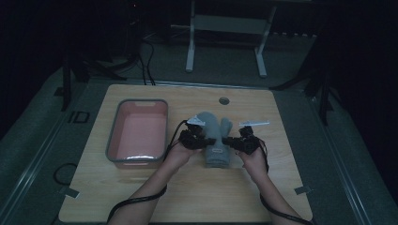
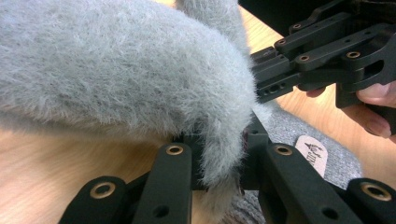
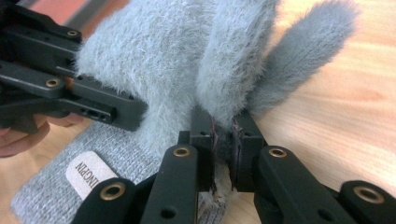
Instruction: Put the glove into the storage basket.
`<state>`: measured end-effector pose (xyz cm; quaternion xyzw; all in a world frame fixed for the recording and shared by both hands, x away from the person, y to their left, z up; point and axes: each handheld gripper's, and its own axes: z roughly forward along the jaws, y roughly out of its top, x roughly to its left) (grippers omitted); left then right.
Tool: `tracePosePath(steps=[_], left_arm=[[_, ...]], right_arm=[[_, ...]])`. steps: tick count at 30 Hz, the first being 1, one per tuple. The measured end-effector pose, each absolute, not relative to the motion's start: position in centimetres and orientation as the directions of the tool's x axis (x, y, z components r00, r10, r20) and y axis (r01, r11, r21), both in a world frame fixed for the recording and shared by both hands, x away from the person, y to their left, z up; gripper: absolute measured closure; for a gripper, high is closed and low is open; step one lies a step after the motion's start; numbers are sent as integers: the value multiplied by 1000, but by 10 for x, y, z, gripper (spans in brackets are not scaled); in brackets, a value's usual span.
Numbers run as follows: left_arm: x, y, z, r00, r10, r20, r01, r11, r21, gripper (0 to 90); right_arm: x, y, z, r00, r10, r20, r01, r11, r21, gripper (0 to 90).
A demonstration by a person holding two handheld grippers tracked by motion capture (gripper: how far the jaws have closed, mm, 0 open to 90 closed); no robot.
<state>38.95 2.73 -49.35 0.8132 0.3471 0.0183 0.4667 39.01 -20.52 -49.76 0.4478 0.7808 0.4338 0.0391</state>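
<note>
I'm seeing the grey mitten [image 1: 216, 140] lying near the middle of the desk [image 1: 141, 201], cuff toward the near edge, just right of the pink tub [image 1: 137, 131] sitting toward the left edge. I'm pinching the mitten's fuzzy left edge with the left gripper [image 1: 201, 139], jaws clamping on the fabric. The right gripper [image 1: 232, 140] is doing the same on the right edge beside the thumb, jaws squeezing a fold of fabric.
</note>
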Motion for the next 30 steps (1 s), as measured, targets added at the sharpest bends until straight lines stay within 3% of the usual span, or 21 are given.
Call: tracePosePath(steps=[14,30], left_arm=[[381,72,-447,788,561,-253,480,-303,824,789],[374,155,-412,770,610,-188,451,-312,836,788]], right_arm=[[385,-172,-447,-656,687,312,603,228,765,821],[397,-91,-416,-716,615,332,571,241,785,821]])
